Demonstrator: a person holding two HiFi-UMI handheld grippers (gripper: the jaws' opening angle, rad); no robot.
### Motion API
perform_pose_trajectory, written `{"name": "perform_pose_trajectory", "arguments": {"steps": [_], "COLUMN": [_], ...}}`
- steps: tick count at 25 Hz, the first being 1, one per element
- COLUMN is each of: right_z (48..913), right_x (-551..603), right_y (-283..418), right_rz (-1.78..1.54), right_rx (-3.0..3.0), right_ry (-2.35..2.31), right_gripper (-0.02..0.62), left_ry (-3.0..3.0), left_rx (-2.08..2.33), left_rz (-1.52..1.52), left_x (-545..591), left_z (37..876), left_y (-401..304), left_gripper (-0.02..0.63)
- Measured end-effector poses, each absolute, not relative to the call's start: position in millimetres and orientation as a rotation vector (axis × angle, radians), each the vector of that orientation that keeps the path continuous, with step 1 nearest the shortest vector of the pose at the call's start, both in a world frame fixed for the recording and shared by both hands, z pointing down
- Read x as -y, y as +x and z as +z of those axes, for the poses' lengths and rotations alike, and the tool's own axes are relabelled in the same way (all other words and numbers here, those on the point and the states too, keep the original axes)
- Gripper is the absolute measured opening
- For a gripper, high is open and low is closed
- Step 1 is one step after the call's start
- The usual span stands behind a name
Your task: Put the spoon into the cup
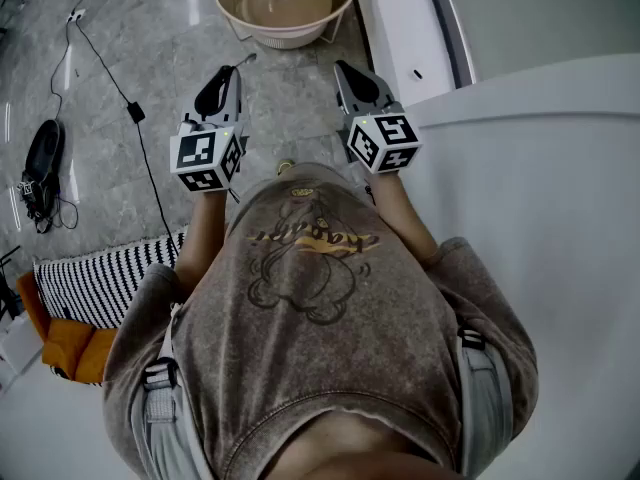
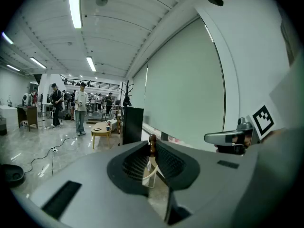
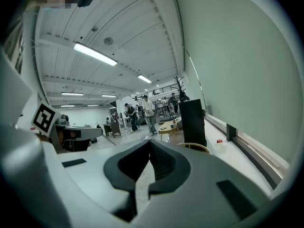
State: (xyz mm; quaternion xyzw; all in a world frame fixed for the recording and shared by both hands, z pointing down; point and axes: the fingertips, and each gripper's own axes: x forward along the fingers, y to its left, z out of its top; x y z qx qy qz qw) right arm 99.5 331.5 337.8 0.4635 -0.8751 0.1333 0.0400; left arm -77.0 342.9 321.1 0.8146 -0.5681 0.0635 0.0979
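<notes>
I hold both grippers level in front of my chest, side by side over the grey floor. My left gripper (image 1: 238, 68) (image 2: 152, 144) is shut on a thin spoon (image 1: 247, 59). The spoon's brown rounded end (image 2: 152, 140) sticks up between the dark pads in the left gripper view. My right gripper (image 1: 340, 68) (image 3: 150, 144) is shut, its tips touching with nothing between them. Each gripper sees the other's marker cube off to the side. No cup shows in any view.
A round beige basin on a white wire stand (image 1: 285, 30) sits on the floor just ahead. A white ledge (image 1: 400, 28) and a big white surface (image 1: 540, 168) fill the right. Cables (image 1: 100, 58), a striped cloth (image 1: 100, 278), a black cabinet (image 2: 132, 123) and distant people (image 2: 80, 109) are around.
</notes>
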Motion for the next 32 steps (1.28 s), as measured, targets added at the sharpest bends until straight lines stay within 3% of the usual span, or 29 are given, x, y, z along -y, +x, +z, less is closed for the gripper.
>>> {"name": "perform_pose_trajectory", "arguments": {"steps": [32], "right_z": [358.4], "right_x": [-325.0], "right_y": [48.1], "right_rz": [0.468], "right_rx": [2.703], "right_ry": [1.410], "right_gripper": [0.020], "left_ry": [2.475], "left_rx": [1.620], "left_rz": [0.177], "left_x": [-312.8], "left_z": [337.3], "left_y": [-121.2], "left_gripper": [0.055]}}
